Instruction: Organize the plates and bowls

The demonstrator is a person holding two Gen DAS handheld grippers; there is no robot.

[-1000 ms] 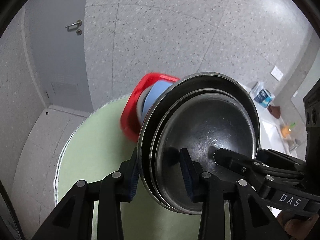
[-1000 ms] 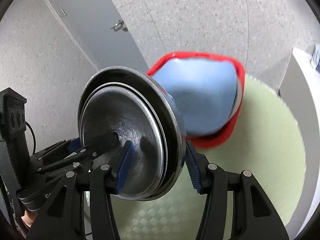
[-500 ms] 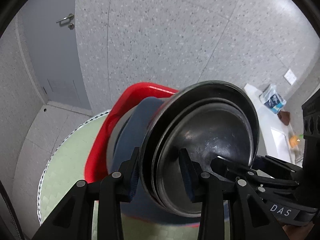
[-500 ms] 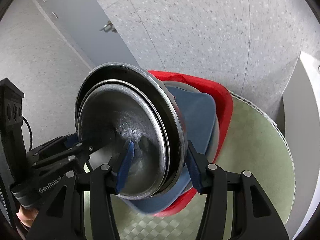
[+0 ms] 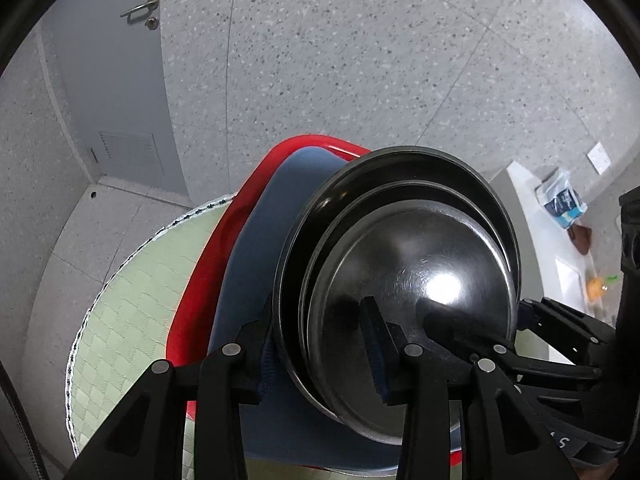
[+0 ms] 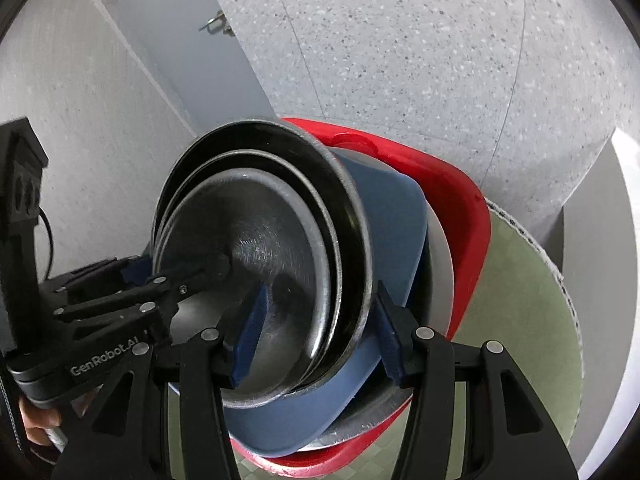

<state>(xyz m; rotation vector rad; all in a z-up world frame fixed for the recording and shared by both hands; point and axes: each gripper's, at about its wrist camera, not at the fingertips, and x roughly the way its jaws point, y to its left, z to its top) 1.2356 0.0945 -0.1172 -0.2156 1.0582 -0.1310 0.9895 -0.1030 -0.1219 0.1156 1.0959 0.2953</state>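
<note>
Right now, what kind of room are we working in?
Probably an institutional room, perhaps a lab or canteen corner, not a home kitchen: speckled terrazzo-like floor, a grey door with a vent grille, and a round table with a green checked mat.

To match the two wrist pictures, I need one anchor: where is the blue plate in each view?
Left wrist: the blue plate shows left of centre, behind the stacked metal plates and inside the red tray.
Right wrist: the blue plate shows right of centre and below, behind the same metal stack.
Shared landmark: the grey door handle, at upper left in both views.
</note>
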